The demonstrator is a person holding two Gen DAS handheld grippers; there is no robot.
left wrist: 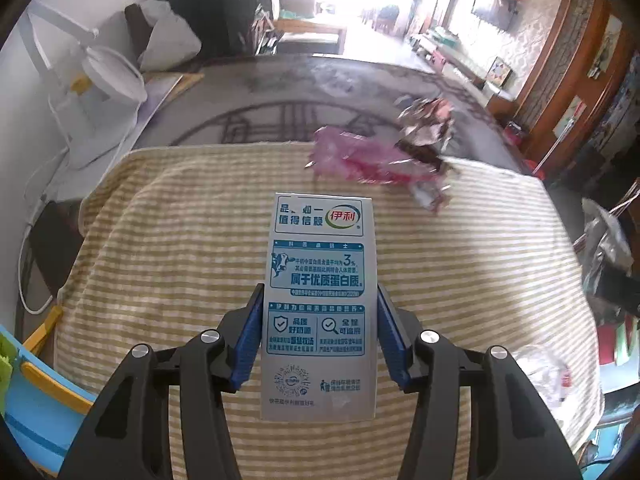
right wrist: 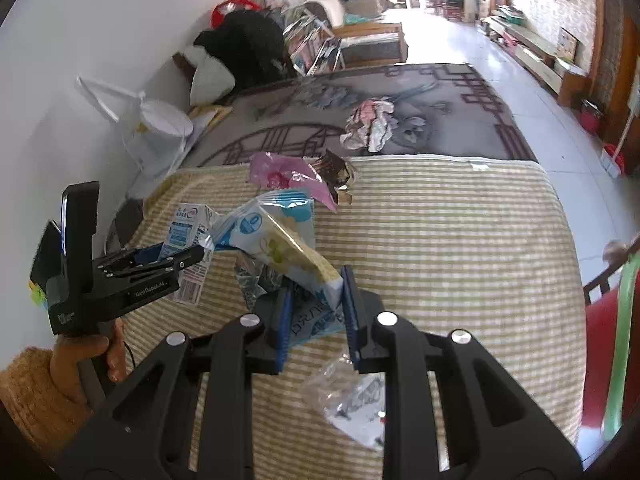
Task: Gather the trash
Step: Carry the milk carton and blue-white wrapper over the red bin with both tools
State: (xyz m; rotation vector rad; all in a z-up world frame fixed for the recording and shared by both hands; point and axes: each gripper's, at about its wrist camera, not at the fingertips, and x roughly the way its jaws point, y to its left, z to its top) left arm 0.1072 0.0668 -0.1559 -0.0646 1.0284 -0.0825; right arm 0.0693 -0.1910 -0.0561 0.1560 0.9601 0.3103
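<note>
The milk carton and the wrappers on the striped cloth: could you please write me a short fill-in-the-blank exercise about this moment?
1. The left gripper is shut on the grey-and-blue ____ carton.
2. The right gripper clamps a blue-and-white snack ____.
3. The crumpled pink plastic wrapper lies on the yellow-and-white ____ cloth.

Missing words: milk; wrapper; striped

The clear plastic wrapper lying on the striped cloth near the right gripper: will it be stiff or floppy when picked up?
The clear wrapper looks thin and crumpled, so it is probably floppy and very light. Its glossy film may slip between the fingers. The right gripper already holds a blue snack bag, so grabbing more seems awkward.
</note>
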